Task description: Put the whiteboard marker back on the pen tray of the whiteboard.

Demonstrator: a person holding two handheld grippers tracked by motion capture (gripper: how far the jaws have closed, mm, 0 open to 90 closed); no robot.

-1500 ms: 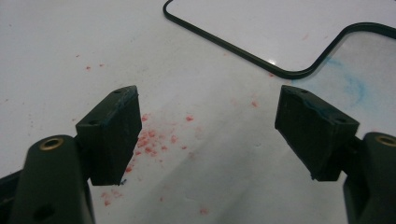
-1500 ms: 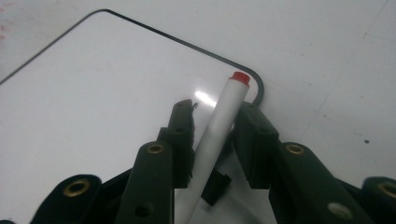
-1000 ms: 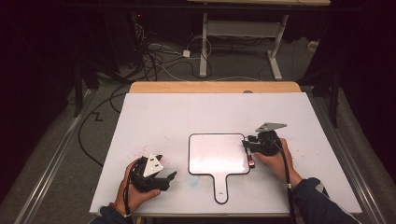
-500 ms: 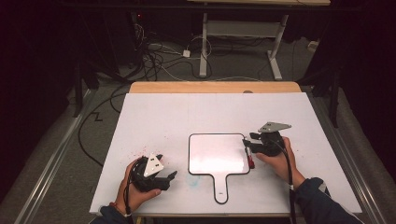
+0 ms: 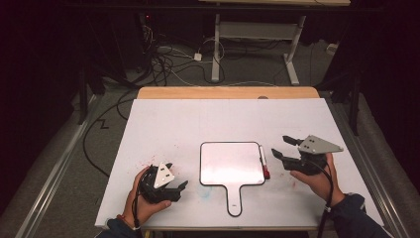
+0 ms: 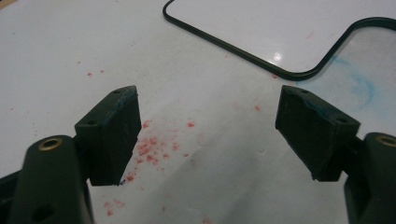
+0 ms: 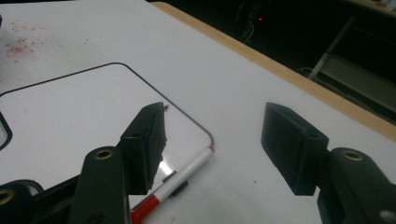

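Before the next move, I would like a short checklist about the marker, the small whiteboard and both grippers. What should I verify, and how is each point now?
1. Right gripper free of the marker: ok. Its jaws have just been opening; nothing sits between them.
2. Marker resting stable: ok. It lies flat along the right edge of the whiteboard, red cap toward the person.
3. Marker cap closed: cannot tell beyond the cap being in place.
4. Left gripper ready: ok. Jaws wide open and empty, resting low over the table left of the board.
5. Writing area clean: ok. The board face looks blank.
6. Table surface clean: not ok. Red specks and a blue smear show near the board.
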